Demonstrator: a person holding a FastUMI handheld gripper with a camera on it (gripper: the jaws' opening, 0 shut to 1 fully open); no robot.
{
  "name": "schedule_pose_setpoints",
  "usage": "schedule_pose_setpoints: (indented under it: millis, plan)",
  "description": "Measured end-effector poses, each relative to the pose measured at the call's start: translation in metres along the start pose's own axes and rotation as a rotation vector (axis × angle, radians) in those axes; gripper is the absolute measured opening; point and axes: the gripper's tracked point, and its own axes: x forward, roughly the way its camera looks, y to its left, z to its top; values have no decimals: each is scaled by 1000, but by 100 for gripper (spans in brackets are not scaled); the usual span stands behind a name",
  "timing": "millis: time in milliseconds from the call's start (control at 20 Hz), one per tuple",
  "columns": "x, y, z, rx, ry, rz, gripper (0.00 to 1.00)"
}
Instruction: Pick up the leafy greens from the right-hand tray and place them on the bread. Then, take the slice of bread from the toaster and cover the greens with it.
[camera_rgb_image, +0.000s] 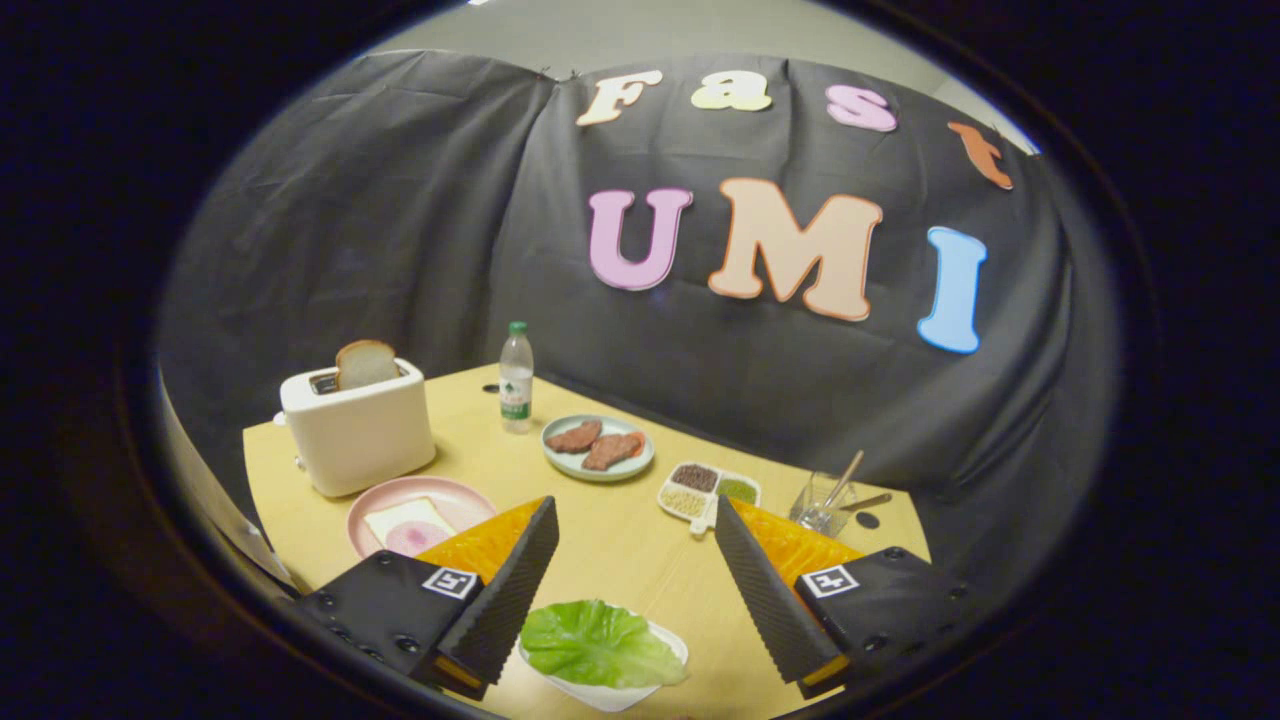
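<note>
I have the gripper (635, 560) spread wide with nothing held, which I judge suits coming down around a floppy leaf. The lettuce (600, 642) lies in its white tray (668, 640), low between my fingers, nearer the left one. Taking that tray as my landmark: the pink plate (470, 497) with the bread slice (408, 523) sits beyond it to the left, and the toaster (355, 430) with the upright slice of toast (365, 363) stands farther back, behind the plate.
</note>
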Motion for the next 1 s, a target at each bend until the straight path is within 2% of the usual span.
schedule_pose_setpoints:
  millis: [550,1000]
  plan:
    - [30,18,-107,-12,286,180,100]
    - [39,26,-183,-44,511,258,100]
